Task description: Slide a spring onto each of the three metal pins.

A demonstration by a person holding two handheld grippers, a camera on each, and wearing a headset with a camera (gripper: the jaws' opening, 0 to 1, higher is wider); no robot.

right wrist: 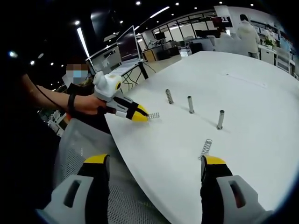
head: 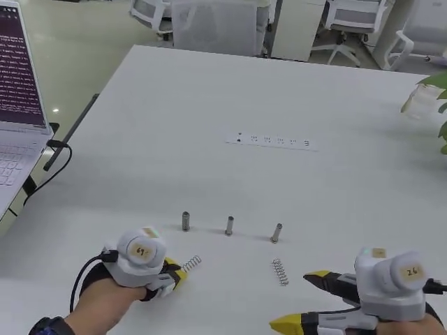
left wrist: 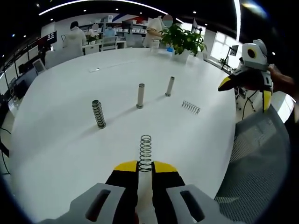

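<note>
The yellow-tipped left gripper [left wrist: 145, 169] is clamped on one end of a small steel coil spring [left wrist: 145, 150]. The free coils project forward, presumably for threading over a pin. The right gripper [right wrist: 155, 162] is released, jaws wide, near a loose spring [right wrist: 206, 148] lying on the white table [head: 244, 91].

Count:
- Three upright metal pins: leftmost pin [head: 186, 221] sleeved, middle pin [head: 229, 225] and right pin [head: 276, 232] bare.
- Three springs.
</note>
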